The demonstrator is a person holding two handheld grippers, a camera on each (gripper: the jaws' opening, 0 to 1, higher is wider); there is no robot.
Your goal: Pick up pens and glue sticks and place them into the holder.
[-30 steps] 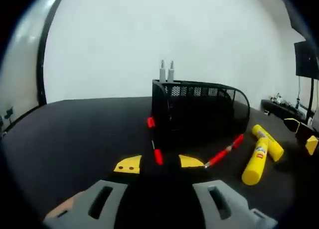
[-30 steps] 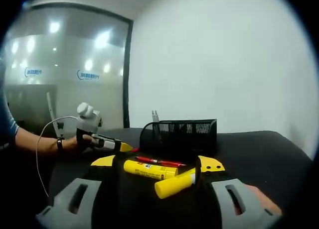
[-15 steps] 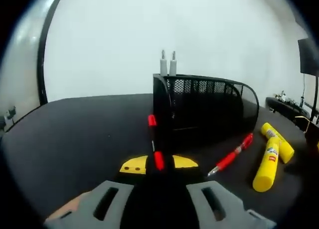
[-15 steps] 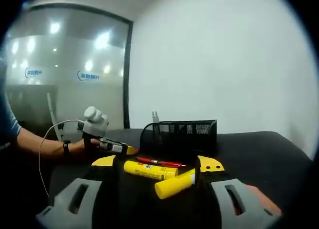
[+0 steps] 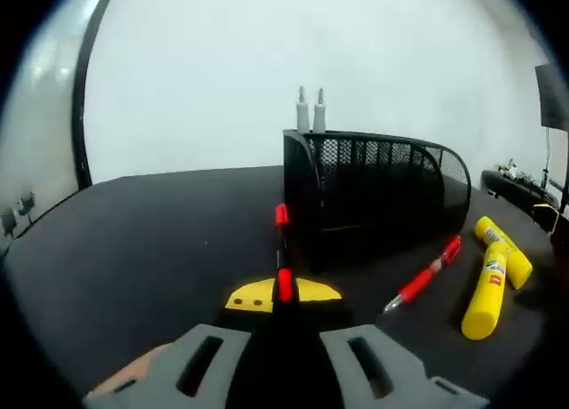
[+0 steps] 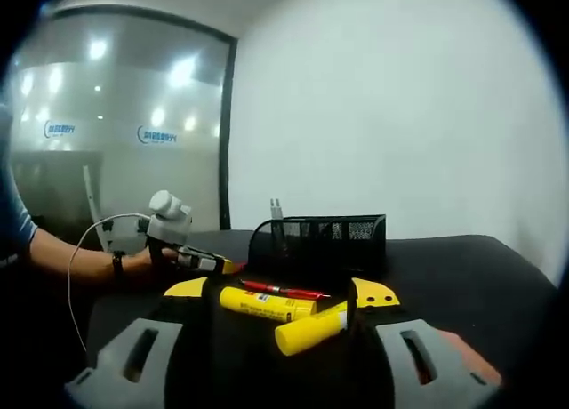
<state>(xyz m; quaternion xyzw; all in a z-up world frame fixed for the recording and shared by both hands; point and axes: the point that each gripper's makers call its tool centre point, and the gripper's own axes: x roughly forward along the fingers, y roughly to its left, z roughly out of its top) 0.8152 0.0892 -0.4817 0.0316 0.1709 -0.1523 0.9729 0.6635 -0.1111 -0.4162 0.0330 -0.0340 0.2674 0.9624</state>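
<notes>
Closed further on a red-capped pen (image 5: 282, 249) since a second ago, left gripper (image 5: 282, 293) now nearer the mesh holder (image 5: 373, 191).

Yellow jaw tips pinched together on the pen, which stands upright just left of the holder's near wall. Right gripper (image 6: 280, 293) spread wide, holding nothing, two yellow glue sticks (image 6: 293, 318) and another red pen (image 6: 283, 290) lying between its tips. Likely mid-carry; next needs lifting over the rim and releasing. Glue labels and glass-wall lettering unreadable.

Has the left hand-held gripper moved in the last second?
Yes. In the right gripper view, the left hand-held gripper with its red pen has risen and edged toward the black mesh holder.
</notes>
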